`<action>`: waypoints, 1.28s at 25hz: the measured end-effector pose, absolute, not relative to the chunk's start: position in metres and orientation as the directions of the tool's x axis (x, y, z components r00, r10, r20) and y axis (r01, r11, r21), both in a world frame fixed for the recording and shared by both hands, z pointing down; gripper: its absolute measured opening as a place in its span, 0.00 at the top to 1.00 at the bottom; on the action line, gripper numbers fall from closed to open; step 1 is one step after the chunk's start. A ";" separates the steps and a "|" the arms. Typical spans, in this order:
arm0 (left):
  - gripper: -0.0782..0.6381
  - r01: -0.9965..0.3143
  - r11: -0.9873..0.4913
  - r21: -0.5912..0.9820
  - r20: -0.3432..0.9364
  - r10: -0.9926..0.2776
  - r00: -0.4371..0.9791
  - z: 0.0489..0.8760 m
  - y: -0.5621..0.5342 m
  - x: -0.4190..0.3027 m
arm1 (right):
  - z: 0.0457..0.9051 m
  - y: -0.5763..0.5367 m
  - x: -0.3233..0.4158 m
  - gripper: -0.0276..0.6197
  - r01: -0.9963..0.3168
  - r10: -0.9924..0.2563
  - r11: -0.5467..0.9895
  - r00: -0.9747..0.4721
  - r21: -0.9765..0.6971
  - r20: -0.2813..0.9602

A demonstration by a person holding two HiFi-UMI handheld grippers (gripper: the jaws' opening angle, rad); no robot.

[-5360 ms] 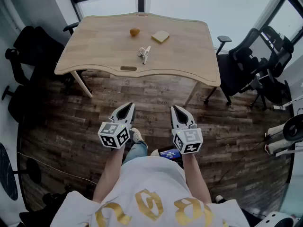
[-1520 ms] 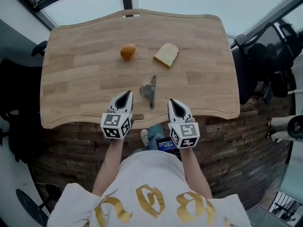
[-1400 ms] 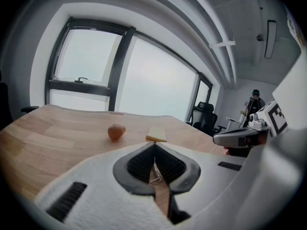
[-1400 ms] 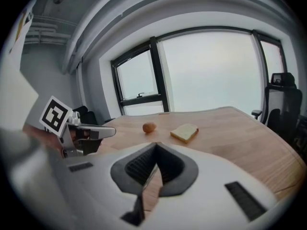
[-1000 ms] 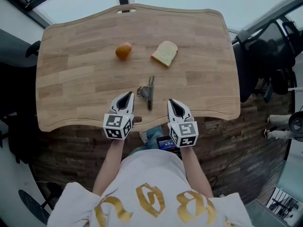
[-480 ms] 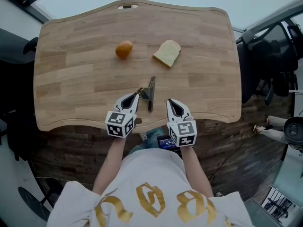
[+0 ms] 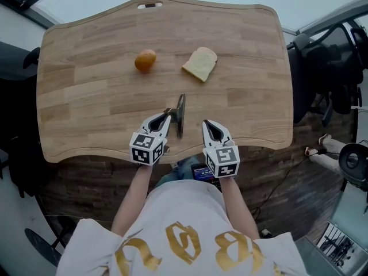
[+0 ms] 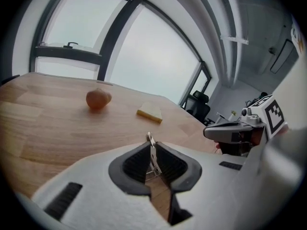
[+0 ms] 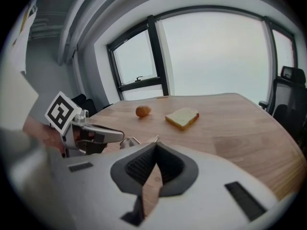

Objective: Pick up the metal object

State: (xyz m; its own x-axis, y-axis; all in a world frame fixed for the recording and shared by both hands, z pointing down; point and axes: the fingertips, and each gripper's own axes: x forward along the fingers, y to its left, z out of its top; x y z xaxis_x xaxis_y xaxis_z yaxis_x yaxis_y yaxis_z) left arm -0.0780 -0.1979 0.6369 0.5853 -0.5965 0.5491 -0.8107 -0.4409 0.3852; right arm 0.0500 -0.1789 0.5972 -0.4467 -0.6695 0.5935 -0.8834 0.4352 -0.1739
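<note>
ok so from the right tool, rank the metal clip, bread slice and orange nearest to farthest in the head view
From the right tool:
1. metal clip, just to its left
2. bread slice, straight ahead
3. orange, ahead and well to the left

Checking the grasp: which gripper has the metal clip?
The left gripper, jaws shut on the clip; the right gripper is shut on nothing, clear of it.

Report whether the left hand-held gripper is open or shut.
Shut on the metal object: the left hand-held gripper has its jaws pinching the thin metal tab, with the spring showing between them.
</note>
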 end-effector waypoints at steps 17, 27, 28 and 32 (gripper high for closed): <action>0.81 -0.775 -0.309 0.551 0.586 -0.518 0.623 0.671 -0.200 -0.065 | 0.617 -0.189 0.069 0.94 -0.887 -0.639 0.411 -0.444 -0.209 0.629; 0.85 -0.683 -0.168 0.711 0.517 -0.533 0.670 0.672 -0.200 -0.067 | 0.617 -0.191 0.075 0.94 -0.896 -0.654 0.389 -0.431 -0.213 0.621; 0.85 -0.669 -0.147 0.729 0.507 -0.540 0.672 0.672 -0.200 -0.068 | 0.616 -0.191 0.075 0.94 -0.897 -0.655 0.388 -0.431 -0.214 0.621; 0.85 -0.645 -0.109 0.757 0.488 -0.563 0.667 0.669 -0.199 -0.072 | 0.613 -0.191 0.075 0.94 -0.897 -0.661 0.389 -0.432 -0.212 0.614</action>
State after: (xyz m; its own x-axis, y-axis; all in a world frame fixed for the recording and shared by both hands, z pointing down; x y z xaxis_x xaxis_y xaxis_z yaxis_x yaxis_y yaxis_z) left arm -0.0724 -0.1990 0.6686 0.6675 -0.5628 0.4876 -0.6446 -0.1088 0.7567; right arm 0.0754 -0.1913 0.6130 -0.4317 -0.6607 0.6140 -0.8965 0.3891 -0.2117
